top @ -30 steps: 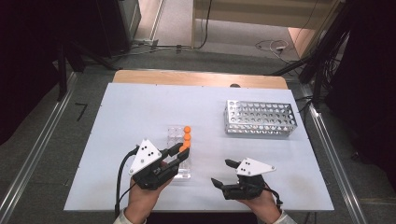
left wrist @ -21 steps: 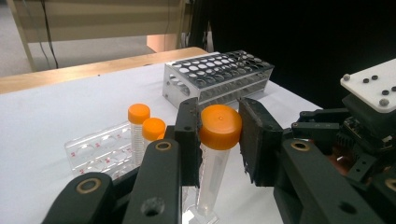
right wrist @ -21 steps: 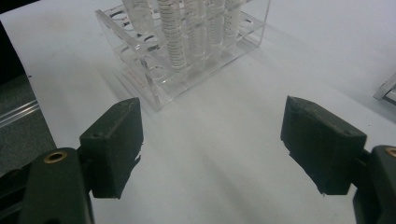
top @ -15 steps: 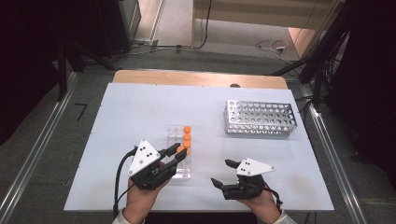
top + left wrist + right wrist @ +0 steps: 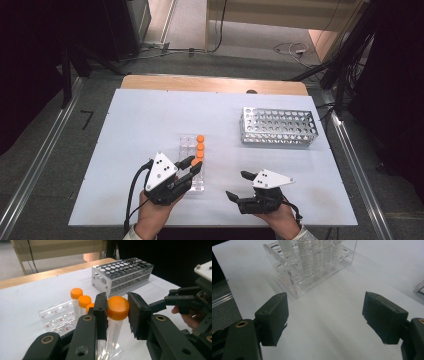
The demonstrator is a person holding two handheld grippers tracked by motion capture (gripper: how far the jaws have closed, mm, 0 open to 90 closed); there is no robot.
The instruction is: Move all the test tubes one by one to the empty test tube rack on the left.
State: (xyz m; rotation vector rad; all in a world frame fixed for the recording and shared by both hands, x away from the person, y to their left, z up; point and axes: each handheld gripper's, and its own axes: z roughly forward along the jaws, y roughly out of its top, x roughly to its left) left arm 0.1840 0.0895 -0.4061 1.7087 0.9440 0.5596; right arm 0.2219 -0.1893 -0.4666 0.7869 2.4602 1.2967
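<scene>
Tubes (image 5: 200, 146) stand in a rack (image 5: 186, 148) left of, seemingly nearer than, the tray (image 5: 279, 126).

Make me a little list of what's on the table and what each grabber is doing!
table: white top
clear rack: near the left gripper, holds orange-capped tubes
tubes: four orange caps in a row
nearest tube: between the left fingers, one finger touching the cap, the other a little off it
left gripper: around that tube, not quite shut
right gripper: wide open, nothing between its fingers, above bare table beside the clear rack
metal rack: far right, all holes look empty
</scene>
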